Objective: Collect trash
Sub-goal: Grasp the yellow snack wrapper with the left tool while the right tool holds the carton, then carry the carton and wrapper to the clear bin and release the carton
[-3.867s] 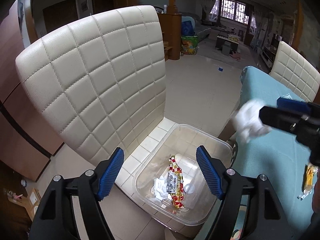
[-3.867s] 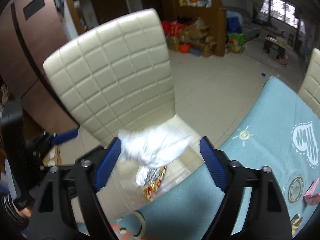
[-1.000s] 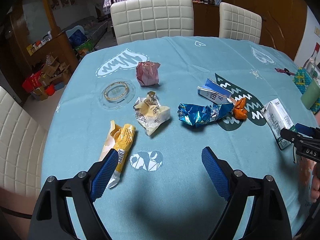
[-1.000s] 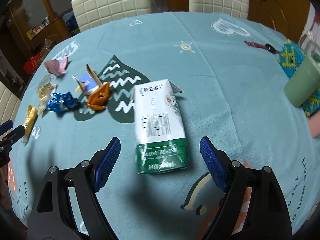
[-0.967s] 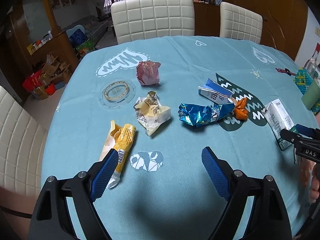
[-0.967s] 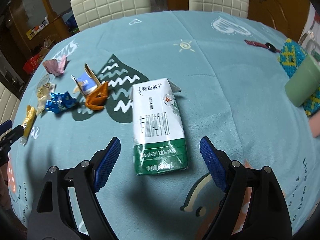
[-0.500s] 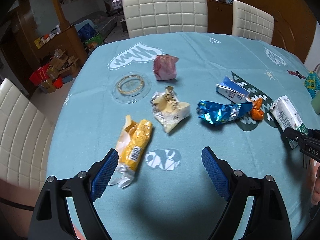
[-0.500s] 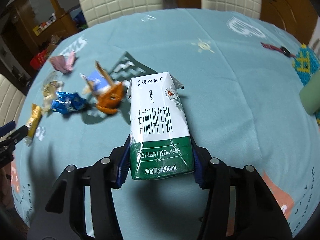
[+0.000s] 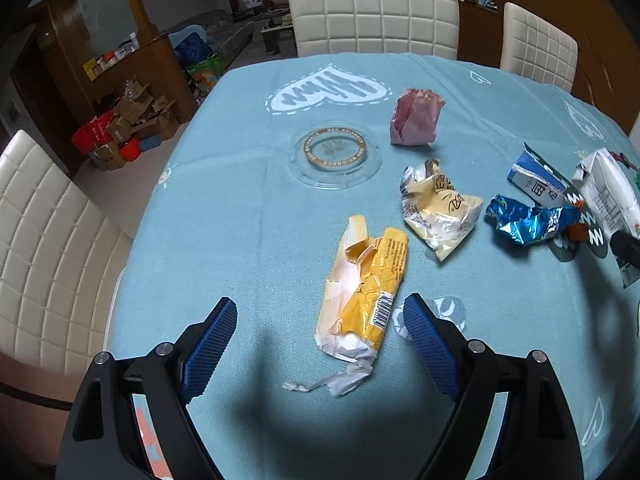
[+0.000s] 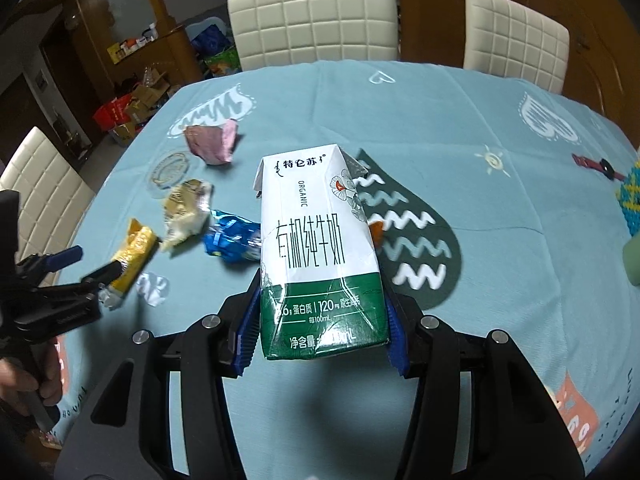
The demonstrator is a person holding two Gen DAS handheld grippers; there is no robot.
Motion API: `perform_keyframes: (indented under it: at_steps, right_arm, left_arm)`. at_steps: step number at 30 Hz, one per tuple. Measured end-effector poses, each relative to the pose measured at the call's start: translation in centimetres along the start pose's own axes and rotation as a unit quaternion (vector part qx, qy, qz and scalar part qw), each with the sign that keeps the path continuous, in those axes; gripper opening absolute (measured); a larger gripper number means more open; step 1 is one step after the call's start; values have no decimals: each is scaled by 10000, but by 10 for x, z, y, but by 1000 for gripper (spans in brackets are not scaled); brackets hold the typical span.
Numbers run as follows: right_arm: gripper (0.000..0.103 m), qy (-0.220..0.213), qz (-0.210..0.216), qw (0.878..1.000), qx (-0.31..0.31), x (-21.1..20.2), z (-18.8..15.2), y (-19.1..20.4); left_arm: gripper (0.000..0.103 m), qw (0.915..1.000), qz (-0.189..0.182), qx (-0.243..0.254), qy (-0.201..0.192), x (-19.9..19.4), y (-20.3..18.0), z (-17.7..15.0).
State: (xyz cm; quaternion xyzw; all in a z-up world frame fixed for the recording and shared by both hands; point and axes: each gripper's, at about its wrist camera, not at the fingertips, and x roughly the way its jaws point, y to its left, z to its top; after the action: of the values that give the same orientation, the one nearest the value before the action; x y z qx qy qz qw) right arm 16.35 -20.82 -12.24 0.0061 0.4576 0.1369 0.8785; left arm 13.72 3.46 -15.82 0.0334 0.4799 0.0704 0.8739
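Because its green base is the end nearest the right gripper [image 10: 320, 334], the milk carton [image 10: 318, 248] is clamped there between the blue pads, long axis running straight ahead, folded top pointing away over the table [image 10: 460, 128]. The left gripper [image 9: 316, 340] hangs released, jaws wide, the yellow wrapper [image 9: 366, 288] lying lengthwise just ahead between them, probably next. Beyond it lie the cream wrapper [image 9: 438, 210], blue foil [image 9: 528, 220] and pink wrapper [image 9: 416, 117].

Wrappers: four [image 9: 365, 286]. Cartons: two [image 10: 320, 248]. Chairs: three [image 9: 372, 12]. Clear lid: one [image 9: 334, 152].
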Motion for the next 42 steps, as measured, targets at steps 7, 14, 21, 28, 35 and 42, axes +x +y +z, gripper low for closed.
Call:
perform_keyframes:
  at_steps: [7,14,21,28,35,42]
  right_arm:
    - [54,16,-98,9999,-87,1,5,30]
    - [54,-33,-132,9991,-395,-4,8,67]
    - [54,-30,66,9966,-821,-2,11,116]
    - [54,-30,446,9895,-1373,2,12,181]
    - [54,-14,797,9764,-2009,6,11,247]
    - [54,-24,1056,9629,-2484,6,10,297]
  left_arm:
    - [83,9984,-292,491,26,15,-4,-3]
    - [30,9947,-860,561,33,14,10,-6]
    - [22,9945,-895,418,-351,-17,47,-20]
    - [22,9974,-555,-128,-430,-33,107,-34]
    - [23,9957,-37,-799,-473,-47,164,-53]
    - [23,9898,310,-1288,-533,-61,209,-75]
